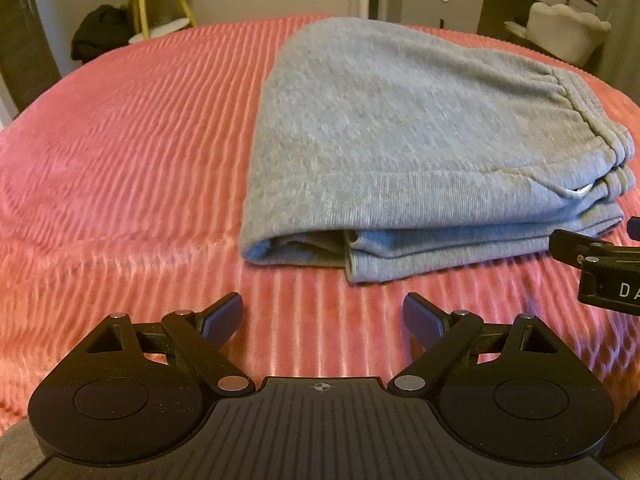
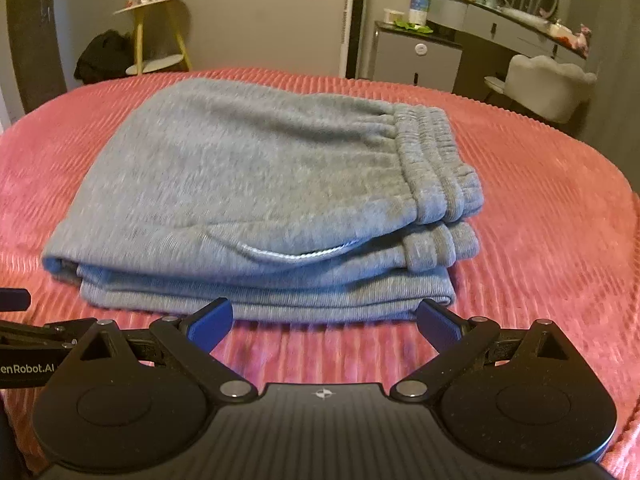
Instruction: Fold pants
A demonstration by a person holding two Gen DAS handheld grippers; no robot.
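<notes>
Grey sweatpants lie folded in a thick stack on the pink ribbed bedspread, with the elastic waistband on the right side. They fill the middle of the right wrist view too. My left gripper is open and empty, a short way in front of the stack's near left corner. My right gripper is open and empty, its blue pads right at the stack's near edge. The right gripper's body also shows at the right edge of the left wrist view.
Behind the bed stand a yellow-legged side table with a dark bundle beside it, a grey cabinet, a dresser with small items, and a white chair.
</notes>
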